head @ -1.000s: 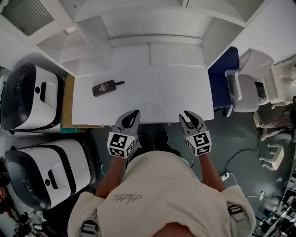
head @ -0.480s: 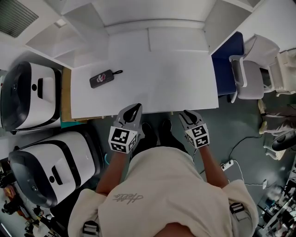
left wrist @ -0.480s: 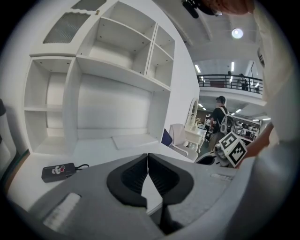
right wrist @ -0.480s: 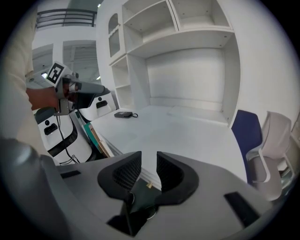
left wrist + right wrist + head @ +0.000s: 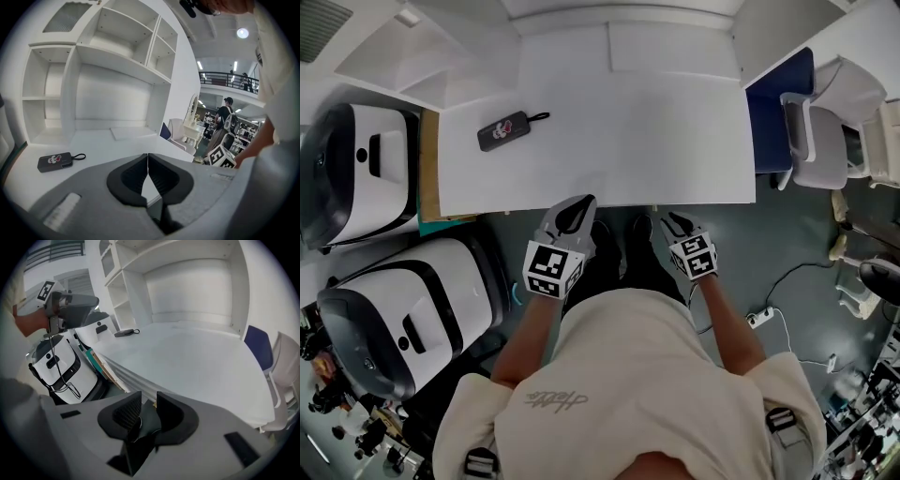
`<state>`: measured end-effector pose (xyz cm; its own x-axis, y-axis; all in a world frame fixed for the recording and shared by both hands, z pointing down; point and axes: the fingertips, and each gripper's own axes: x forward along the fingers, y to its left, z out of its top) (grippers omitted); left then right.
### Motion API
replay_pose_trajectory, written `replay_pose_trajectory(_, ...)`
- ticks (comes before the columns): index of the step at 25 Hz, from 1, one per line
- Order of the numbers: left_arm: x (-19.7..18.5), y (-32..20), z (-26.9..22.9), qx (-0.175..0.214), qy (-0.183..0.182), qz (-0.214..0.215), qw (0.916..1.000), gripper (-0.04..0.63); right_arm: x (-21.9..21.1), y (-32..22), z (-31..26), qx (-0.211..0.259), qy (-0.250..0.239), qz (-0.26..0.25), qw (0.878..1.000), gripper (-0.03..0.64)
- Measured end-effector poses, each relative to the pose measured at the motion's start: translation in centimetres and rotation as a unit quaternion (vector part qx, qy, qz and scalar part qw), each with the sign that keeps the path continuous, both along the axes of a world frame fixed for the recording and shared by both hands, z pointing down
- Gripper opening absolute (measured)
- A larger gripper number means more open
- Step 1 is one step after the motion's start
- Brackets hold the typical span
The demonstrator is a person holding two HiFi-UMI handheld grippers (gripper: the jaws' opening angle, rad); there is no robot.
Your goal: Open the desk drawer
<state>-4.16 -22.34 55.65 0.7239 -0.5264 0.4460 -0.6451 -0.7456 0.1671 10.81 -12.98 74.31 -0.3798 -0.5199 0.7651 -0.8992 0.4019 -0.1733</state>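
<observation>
Both of my grippers have dropped back off the desk top over the last second and are now at its front edge. The left gripper still overlaps the edge. The right gripper has its tips just clear of it, on my side. I read that as the approach to the drawer, with no pull started.

Tool state: the left jaws are pressed together with nothing between them. The right jaws stand a narrow gap apart, also holding nothing.

Drawer: the head view doesn't show it, because the desk top covers whatever is under the lip. The right gripper view sits lower and shows the banded front edge just beyond its jaws. My guess is the drawer front is there. I can't make out a handle or a seam, so the drawer looks shut.

The left gripper view rides above the surface instead and gives no look at the front edge. It shows a black pouch on the far-left part of the top, well apart from both grippers, with the empty white shelves behind it.

Only the head view shows a chair off to the right.
</observation>
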Motion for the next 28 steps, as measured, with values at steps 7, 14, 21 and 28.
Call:
replay_pose_trajectory(7, -1.1, 0.2, 1.6, -0.017, -0.015, -0.008, 0.9997, 0.015, -0.3, 0.0, 5.8, -0.059, 0.005, 0.008, 0.998, 0.084)
replay_pose_trajectory(14, -1.8, -0.1, 2.2, -0.025, -0.024, -0.011, 0.9994, 0.015, -0.7, -0.3, 9.6, -0.102, -0.015, 0.051, 0.993, 0.084)
replay_pose_trajectory(21, -2.0, -0.6, 1.9, -0.027, -0.021, -0.019, 0.9992, 0.015, -0.9, -1.0, 12.0, -0.131, -0.025, 0.082, 0.988, 0.084)
replay_pose_trajectory(28, -3.3, -0.5, 2.4, -0.032, -0.030, -0.027, 0.9986, 0.015, -1.0, -2.3, 13.4, -0.152, -0.067, 0.158, 0.973, 0.081)
